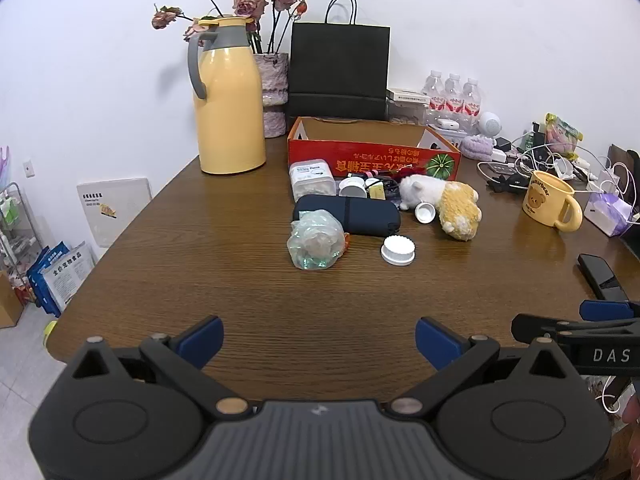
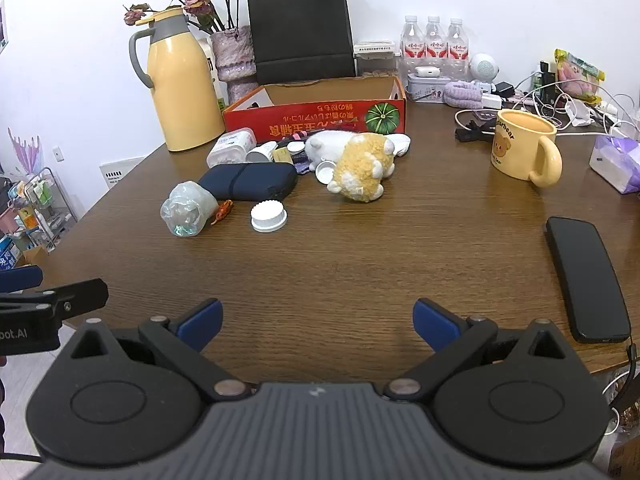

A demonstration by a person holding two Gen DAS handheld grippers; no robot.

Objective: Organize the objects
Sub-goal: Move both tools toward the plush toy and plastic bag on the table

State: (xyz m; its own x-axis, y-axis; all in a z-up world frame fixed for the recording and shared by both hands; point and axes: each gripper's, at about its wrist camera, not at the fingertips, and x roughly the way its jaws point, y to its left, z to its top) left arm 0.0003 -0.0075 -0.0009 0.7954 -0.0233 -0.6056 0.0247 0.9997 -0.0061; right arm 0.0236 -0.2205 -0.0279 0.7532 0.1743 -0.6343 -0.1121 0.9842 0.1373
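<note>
A red cardboard box stands open at the back of the brown table. In front of it lies a cluster: a plush toy, a dark blue pouch, a crumpled clear plastic bag, a white jar lid and a clear plastic container. My left gripper is open over the near table edge, nothing between its fingers. My right gripper is open too, equally far from the cluster.
A yellow thermos jug, a vase of dried roses and a black paper bag stand at the back. A yellow mug, a black phone, water bottles and tangled cables fill the right side.
</note>
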